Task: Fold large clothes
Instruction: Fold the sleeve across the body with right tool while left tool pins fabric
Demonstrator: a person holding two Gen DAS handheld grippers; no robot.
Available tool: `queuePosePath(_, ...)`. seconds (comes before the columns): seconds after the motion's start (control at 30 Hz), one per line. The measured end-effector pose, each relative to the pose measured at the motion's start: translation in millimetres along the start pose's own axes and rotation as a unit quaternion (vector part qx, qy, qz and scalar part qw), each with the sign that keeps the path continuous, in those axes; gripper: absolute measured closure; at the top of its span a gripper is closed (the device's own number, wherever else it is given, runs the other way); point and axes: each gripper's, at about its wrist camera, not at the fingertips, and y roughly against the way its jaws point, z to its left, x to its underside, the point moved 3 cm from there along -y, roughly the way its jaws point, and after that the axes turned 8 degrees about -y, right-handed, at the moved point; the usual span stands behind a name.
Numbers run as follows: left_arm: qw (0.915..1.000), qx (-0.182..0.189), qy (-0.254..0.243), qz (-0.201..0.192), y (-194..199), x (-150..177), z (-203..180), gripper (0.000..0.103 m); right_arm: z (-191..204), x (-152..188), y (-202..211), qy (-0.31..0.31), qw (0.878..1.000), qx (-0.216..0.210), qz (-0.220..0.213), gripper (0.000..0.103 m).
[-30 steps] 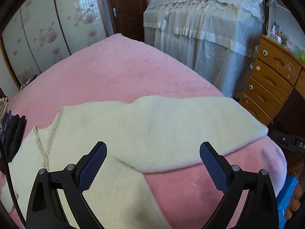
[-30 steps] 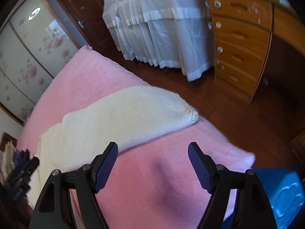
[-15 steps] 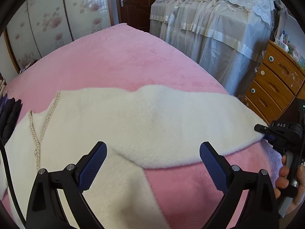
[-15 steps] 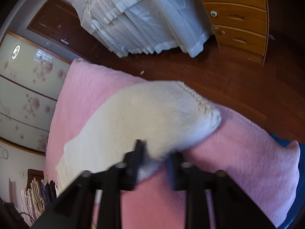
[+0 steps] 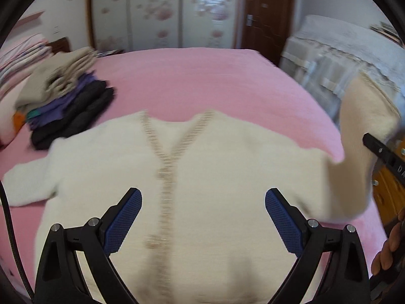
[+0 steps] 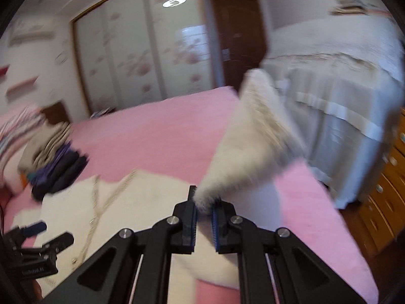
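Observation:
A cream fluffy cardigan (image 5: 215,177) lies face up on the pink bed (image 5: 202,76), its braided placket running down the middle. My left gripper (image 5: 202,217) hovers open just above the cardigan's chest, holding nothing. In the right wrist view my right gripper (image 6: 203,210) has its jaws closing on the cardigan's sleeve (image 6: 250,147), the pads pinching the fluffy edge. That sleeve is lifted off the bed and stands up in the air; it also shows at the right of the left wrist view as the raised sleeve (image 5: 362,126). The other sleeve (image 5: 27,185) lies flat at the left.
A pile of folded clothes (image 5: 65,103) sits at the bed's far left. Right of the bed stand furniture under a white lace cover (image 6: 341,101) and a wooden dresser (image 6: 389,190). Floral wardrobe doors (image 5: 157,12) and a brown door (image 5: 265,17) are behind.
My right gripper went from open to pinching the sleeve and has lifted it off the bed. Both views swung left, now showing the cardigan's front and the clothes pile.

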Motion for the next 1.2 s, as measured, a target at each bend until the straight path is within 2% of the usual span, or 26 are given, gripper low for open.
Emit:
queuePosePath(0.1,0.9992,-0.036,0.016,0.009,-10.9,11.7,44.5,0.005,65.9,26.4,-46.6,0.052,0.997,-0.022,0.05,0.093)
queuePosePath(0.17,0.9987,-0.037,0.025,0.024,-23.3,19.6,65.6,0.005,99.7,53.1,-75.8,0.082,0.992,-0.028,0.095,0.088)
queuePosePath(0.27,0.9981,-0.007,0.042,0.045,-41.0,28.4,78.7,0.005,127.7,93.1,-109.9,0.113,0.98,-0.015,0.161,0.081)
queuePosePath(0.3,0.9975,0.013,0.049,0.05,-46.4,29.7,79.8,0.005,131.3,102.9,-114.7,0.117,0.977,-0.016,0.176,0.075)
queuePosePath(0.37,0.9948,0.057,0.063,0.055,-57.3,28.1,75.7,0.005,132.8,115.3,-110.3,0.119,0.974,-0.018,0.192,0.07)
queuePosePath(0.43,0.9902,0.105,0.066,0.064,-65.2,24.6,62.7,0.005,130.2,117.8,-98.7,0.125,0.974,-0.019,0.187,0.068)
queuePosePath(0.47,0.9877,0.123,0.067,0.069,-69.2,21.7,55.3,0.005,128.2,117.2,-90.4,0.129,0.975,-0.018,0.181,0.063)
queuePosePath(0.5,0.9837,0.149,0.069,0.074,-74.7,18.2,47.8,0.005,121.3,116.3,-84.0,0.132,0.976,-0.018,0.174,0.053)
queuePosePath(0.53,0.9796,0.172,0.07,0.078,-80.1,14.7,41.4,0.005,115.8,114.8,-75.1,0.137,0.976,-0.012,0.167,0.05)
queuePosePath(0.57,0.9741,0.198,0.071,0.084,-85.9,11.4,31.6,0.005,109.6,110.1,-68.8,0.137,0.977,-0.008,0.16,0.049)
queuePosePath(0.67,0.9635,0.24,0.065,0.098,-101.5,5.6,6.9,0.006,88.1,101.6,-42.4,0.121,0.981,-0.003,0.149,0.049)
queuePosePath(0.77,0.9572,0.26,0.055,0.114,-117.3,3.3,-13.5,0.007,66.0,96.4,-24.7,0.085,0.987,-0.003,0.138,0.049)
queuePosePath(0.87,0.9524,0.266,0.059,0.138,-139.4,8.1,-23.7,0.017,41.0,95.9,-3.8,0.043,0.992,0.003,0.122,0.049)
queuePosePath(0.9,0.9483,0.27,0.068,0.152,-149.3,10.1,-28.5,0.026,34.4,97.3,-0.2,0.033,0.992,0.009,0.118,0.049)
queuePosePath(0.93,0.9449,0.274,0.075,0.162,-156.7,11.5,-31.5,0.041,25.9,99.6,2.9,0.023,0.993,0.022,0.118,0.049)
queuePosePath(0.97,0.9413,0.277,0.084,0.173,-165.2,12.9,-35.2,0.051,20.8,102.5,3.0,0.018,0.992,0.029,0.12,0.049)
queuePosePath(1.0,0.9385,0.279,0.092,0.181,-172.9,13.9,-38.7,0.069,13.7,105.7,2.1,0.011,0.991,0.037,0.124,0.049)
queuePosePath(1.07,0.9391,0.273,0.099,0.184,-179.4,12.3,-43.2,0.082,-3.1,114.1,-4.8,-0.005,0.989,0.056,0.14,0.049)
queuePosePath(1.13,0.9406,0.271,0.097,0.18,-176.8,4.8,-49.3,0.088,-21.3,120.7,-11.2,-0.026,0.985,0.068,0.158,0.049)
queuePosePath(1.2,0.9502,0.256,0.072,0.163,-165.8,-12.2,-58.7,0.089,-36.6,123.9,-21.0,-0.052,0.981,0.069,0.172,0.049)
